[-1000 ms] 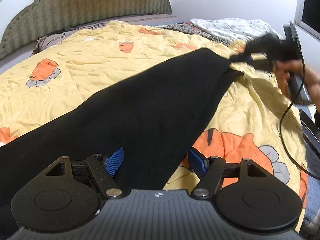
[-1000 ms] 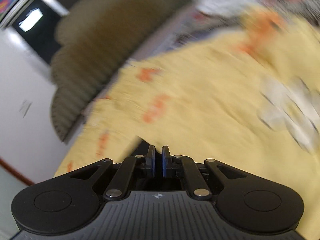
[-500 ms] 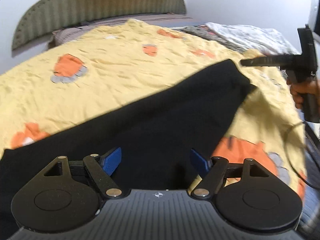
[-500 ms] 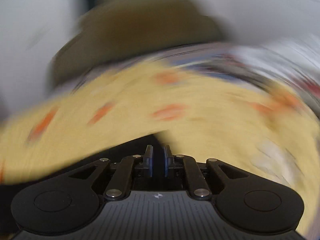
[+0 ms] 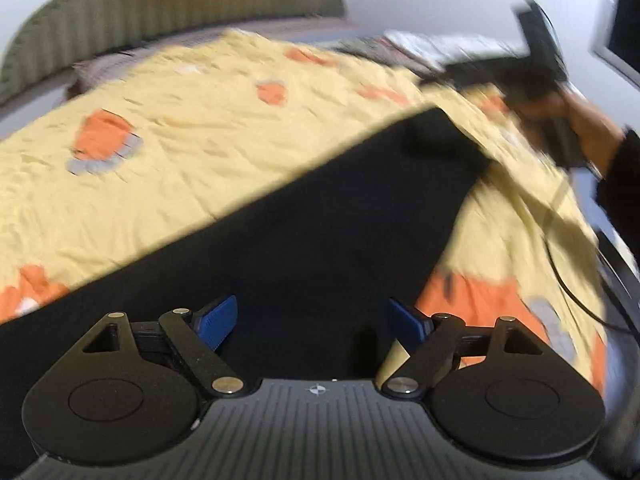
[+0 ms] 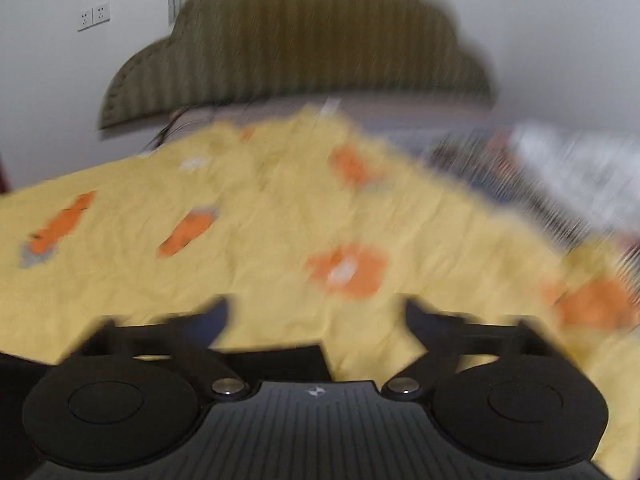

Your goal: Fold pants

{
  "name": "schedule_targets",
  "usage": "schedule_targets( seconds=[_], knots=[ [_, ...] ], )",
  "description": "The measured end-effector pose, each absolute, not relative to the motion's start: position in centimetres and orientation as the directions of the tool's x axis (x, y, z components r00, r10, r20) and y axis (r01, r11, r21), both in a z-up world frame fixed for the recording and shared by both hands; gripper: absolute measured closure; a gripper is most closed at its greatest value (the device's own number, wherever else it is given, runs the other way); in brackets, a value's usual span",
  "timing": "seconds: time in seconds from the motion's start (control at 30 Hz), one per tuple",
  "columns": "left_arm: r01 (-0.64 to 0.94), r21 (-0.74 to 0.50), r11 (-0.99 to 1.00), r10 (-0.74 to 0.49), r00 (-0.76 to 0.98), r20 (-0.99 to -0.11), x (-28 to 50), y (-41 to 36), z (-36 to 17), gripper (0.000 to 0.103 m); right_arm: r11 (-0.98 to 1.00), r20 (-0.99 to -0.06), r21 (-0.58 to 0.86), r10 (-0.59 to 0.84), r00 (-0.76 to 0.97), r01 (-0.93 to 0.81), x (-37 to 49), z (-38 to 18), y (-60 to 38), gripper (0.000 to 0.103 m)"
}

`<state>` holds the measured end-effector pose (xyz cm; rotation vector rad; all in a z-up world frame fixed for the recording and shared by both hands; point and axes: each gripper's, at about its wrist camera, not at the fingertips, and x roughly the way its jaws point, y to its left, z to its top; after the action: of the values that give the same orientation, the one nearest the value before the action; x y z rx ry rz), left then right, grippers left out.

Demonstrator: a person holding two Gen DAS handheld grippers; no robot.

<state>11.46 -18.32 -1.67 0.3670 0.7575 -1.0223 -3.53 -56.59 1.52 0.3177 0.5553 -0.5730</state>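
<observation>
While the black pants [image 5: 320, 216] lie flat across the yellow bedspread [image 5: 192, 140], the left gripper [image 5: 314, 320] hangs over them, its jaws just spread wider with cloth beneath but unpinched. Off to the right, the right gripper [image 6: 316, 312] has just sprung its jaws wide and empty, the pants' corner just below its fingers.

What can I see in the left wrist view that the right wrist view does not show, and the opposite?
Only the left wrist view shows most of the black pants spread out, the person's hand holding the right gripper, and a black cable. Only the right wrist view shows the wall sockets and the right gripper's open fingers over bare cover. Both show the yellow bed cover with orange prints and the striped headboard.
</observation>
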Motion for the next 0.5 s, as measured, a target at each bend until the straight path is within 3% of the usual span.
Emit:
schedule_targets(
  seconds=[0.13, 0.17, 0.2, 0.23, 0.27, 0.33, 0.43, 0.5],
  knots=[
    [0.812, -0.082, 0.577, -0.591, 0.347, -0.728, 13.8, -19.4, -2.0, 0.019, 0.774, -0.65, 0.278, -0.285, 0.704, 0.57, -3.1, -1.5, -59.7, 0.006],
    [0.803, -0.087, 0.589, -0.585, 0.35, -0.732, 14.5, -19.5, -2.0, 0.019, 0.775, -0.659, 0.304, -0.248, 0.71, 0.554, -2.9, -2.1, -60.1, 0.013],
    [0.793, -0.091, 0.602, -0.577, 0.353, -0.736, 15.0, -19.6, -2.1, 0.019, 0.78, -0.661, 0.343, -0.196, 0.724, 0.524, -2.7, -2.7, -60.4, 0.047],
    [0.783, -0.093, 0.615, -0.569, 0.36, -0.739, 15.4, -19.6, -2.1, 0.02, 0.782, -0.658, 0.378, -0.15, 0.738, 0.496, -2.8, -2.8, -60.3, 0.073],
    [0.775, -0.093, 0.625, -0.565, 0.367, -0.739, 15.5, -19.4, -1.9, 0.02, 0.789, -0.655, 0.373, -0.149, 0.741, 0.488, -2.7, -2.8, -60.0, 0.087],
    [0.779, -0.098, 0.619, -0.592, 0.381, -0.71, 15.3, -18.7, -1.1, 0.019, 0.854, -0.586, 0.304, -0.181, 0.79, 0.422, -3.8, -1.0, -57.5, 0.089],
    [0.79, -0.071, 0.609, -0.59, 0.392, -0.705, 15.3, -18.9, -1.1, 0.014, 0.851, -0.444, 0.339, -0.232, 0.866, 0.401, -6.7, 1.5, -56.3, 0.089],
    [0.793, -0.046, 0.608, -0.556, 0.383, -0.738, 15.4, -19.8, -1.9, 0.016, 0.81, -0.506, 0.286, -0.326, 0.799, 0.512, -6.3, 0.9, -56.9, 0.088]
  ],
)
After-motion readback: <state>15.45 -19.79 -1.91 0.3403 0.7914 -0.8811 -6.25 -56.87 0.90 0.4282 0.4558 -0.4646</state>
